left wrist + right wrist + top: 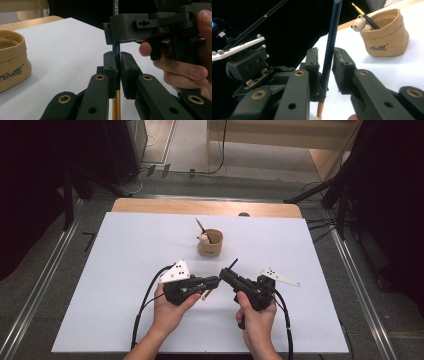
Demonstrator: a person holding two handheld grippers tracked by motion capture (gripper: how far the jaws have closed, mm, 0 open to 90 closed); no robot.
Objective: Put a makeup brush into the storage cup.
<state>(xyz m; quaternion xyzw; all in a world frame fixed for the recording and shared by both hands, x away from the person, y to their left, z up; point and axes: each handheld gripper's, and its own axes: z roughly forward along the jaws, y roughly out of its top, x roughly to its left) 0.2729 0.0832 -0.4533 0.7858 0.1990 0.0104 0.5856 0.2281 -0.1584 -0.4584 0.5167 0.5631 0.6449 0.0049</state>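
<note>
We see both of the person's forearms enter from the bottom of the high view and angle inward, so the two tools meet nose to nose over the front middle of the white table top [125, 270].

The left hand [167, 307] wraps its black left gripper [216, 280] from beneath, palm up, the tool lying nearly level and pointing to the right. In the left gripper view its jaws stand together, clamped on a thin dark-blue pencil with a golden-brown lower end [116, 75], which runs upright between the pads.

The right hand [255, 312] grips the handle of the black right gripper [224, 273] from behind, fingers curled round the trigger, the tool pointing left and slightly away from the person. In the right gripper view the pencil stands between its jaws, against the left pad, with a narrow gap to the right pad; we read them as not yet pressing it.

The pencil thus sits off the table between both tools, its tip sticking up above them in the high view.

Farther back stands a tan soft pen pot [210, 243], holding a small white bear figure [359, 24] and a yellow-tipped dark pencil [365, 16].
</note>
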